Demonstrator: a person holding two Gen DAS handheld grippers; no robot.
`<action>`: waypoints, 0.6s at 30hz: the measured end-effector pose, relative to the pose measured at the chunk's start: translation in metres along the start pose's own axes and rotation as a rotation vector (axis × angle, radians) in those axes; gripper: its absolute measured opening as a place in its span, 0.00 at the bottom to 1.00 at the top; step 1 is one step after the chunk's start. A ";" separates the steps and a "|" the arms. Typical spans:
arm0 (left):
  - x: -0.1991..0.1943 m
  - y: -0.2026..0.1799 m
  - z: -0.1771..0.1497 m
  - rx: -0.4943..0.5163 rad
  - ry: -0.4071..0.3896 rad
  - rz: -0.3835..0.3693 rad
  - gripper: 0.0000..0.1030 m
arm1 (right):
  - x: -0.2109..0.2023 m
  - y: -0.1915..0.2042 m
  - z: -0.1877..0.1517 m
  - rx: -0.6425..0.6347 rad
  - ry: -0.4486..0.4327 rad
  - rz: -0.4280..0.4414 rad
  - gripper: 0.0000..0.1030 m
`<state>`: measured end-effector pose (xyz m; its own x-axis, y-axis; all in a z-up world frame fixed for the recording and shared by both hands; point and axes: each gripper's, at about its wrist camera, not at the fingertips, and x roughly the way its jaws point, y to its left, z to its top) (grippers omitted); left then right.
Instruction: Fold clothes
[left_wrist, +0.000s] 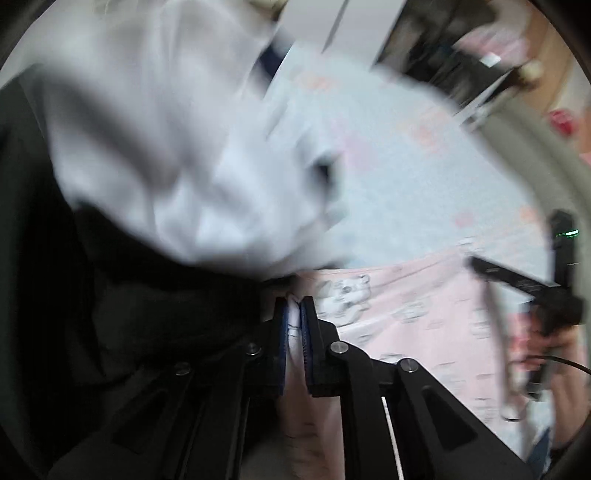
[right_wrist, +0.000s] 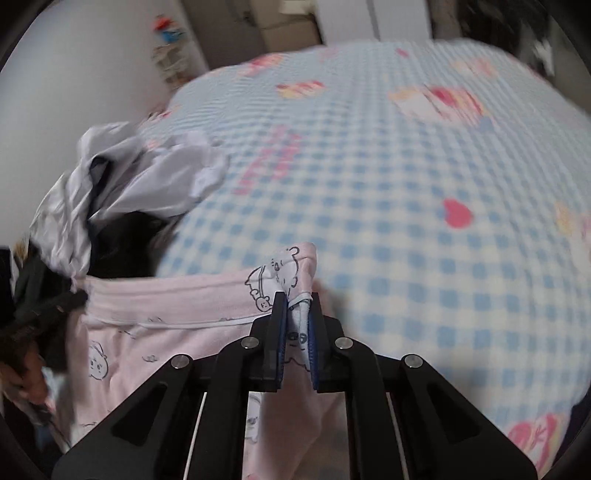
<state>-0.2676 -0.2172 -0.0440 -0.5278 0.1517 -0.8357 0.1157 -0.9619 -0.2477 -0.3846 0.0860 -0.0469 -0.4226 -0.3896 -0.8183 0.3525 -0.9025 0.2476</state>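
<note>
Soft matt pink cloth printed with cartoon outlines is seen in the pyjama garment (right_wrist: 177, 332); matt black plastic with bright metal pins is seen on the right gripper (right_wrist: 295, 314); the checked blue bedsheet (right_wrist: 406, 221) looks woven; the white garment (left_wrist: 166, 166) looks smooth.

Black angular left gripper (left_wrist: 294, 306), black right gripper (right_wrist: 298, 302), blue ribbed jaw pads, silver round screws

Motion blur smears the white garment (left_wrist: 177, 147) beyond telling.
</note>
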 end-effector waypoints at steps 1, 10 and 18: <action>-0.002 0.002 -0.004 -0.008 -0.007 -0.005 0.14 | 0.009 -0.006 0.000 0.013 0.043 0.003 0.17; 0.001 0.005 -0.013 -0.057 0.017 -0.040 0.34 | 0.050 -0.005 -0.014 -0.034 0.108 0.090 0.72; -0.005 -0.065 0.020 0.091 -0.031 -0.133 0.07 | -0.032 -0.007 -0.008 -0.098 -0.100 0.066 0.07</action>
<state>-0.2890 -0.1600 -0.0139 -0.5596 0.2731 -0.7825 -0.0326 -0.9507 -0.3085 -0.3670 0.1063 -0.0268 -0.4754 -0.4683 -0.7448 0.4600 -0.8539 0.2433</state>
